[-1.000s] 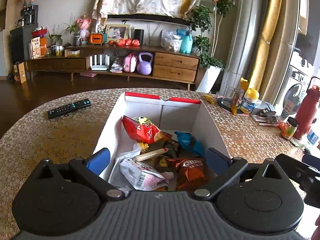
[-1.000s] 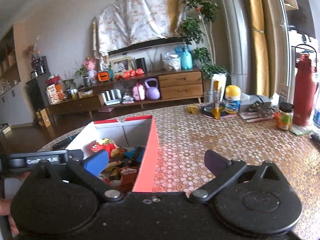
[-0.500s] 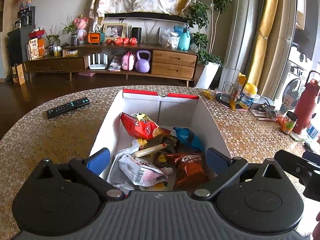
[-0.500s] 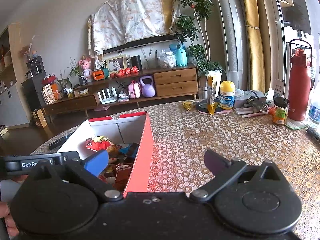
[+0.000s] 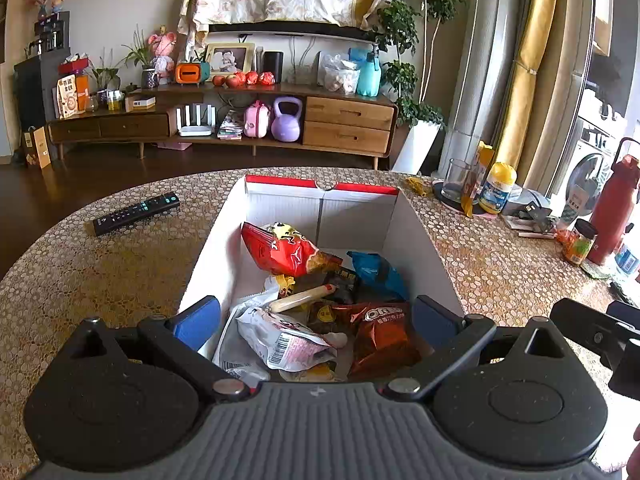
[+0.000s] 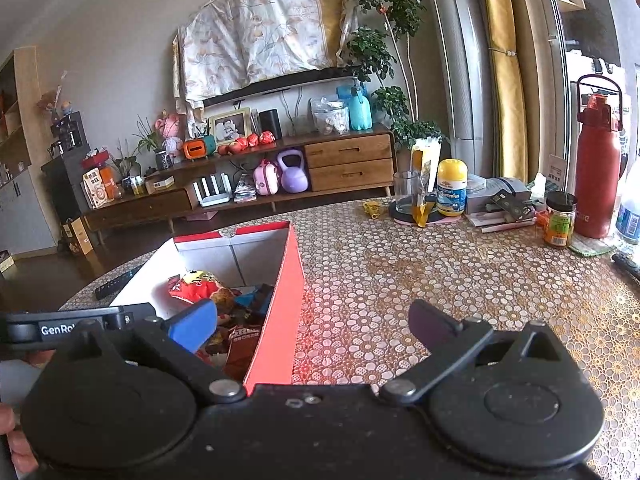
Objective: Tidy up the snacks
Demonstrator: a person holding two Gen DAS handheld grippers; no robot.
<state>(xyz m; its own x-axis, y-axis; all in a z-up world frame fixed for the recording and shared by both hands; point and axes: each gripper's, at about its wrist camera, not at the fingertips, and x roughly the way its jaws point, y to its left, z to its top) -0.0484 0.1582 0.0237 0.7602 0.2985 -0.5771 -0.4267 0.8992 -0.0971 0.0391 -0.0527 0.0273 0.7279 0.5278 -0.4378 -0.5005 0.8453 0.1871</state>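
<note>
We hold the left gripper point(image 5: 316, 316) wide and empty above the near end of the box point(image 5: 416, 236), so the snacks lie between and just beyond its jaws: an Oreo pack point(image 5: 382, 330) by the right jaw, a white pack point(image 5: 284, 342) by the left, a red bag point(image 5: 284, 250) farther ahead. The right gripper point(image 6: 310, 326) is wide and empty too, its jaws straddling the box's red wall point(image 6: 286, 300). Bare table point(image 6: 420, 272) lies ahead of its right jaw, giving room to move; the box walls, we judge, hem the left gripper in.
</note>
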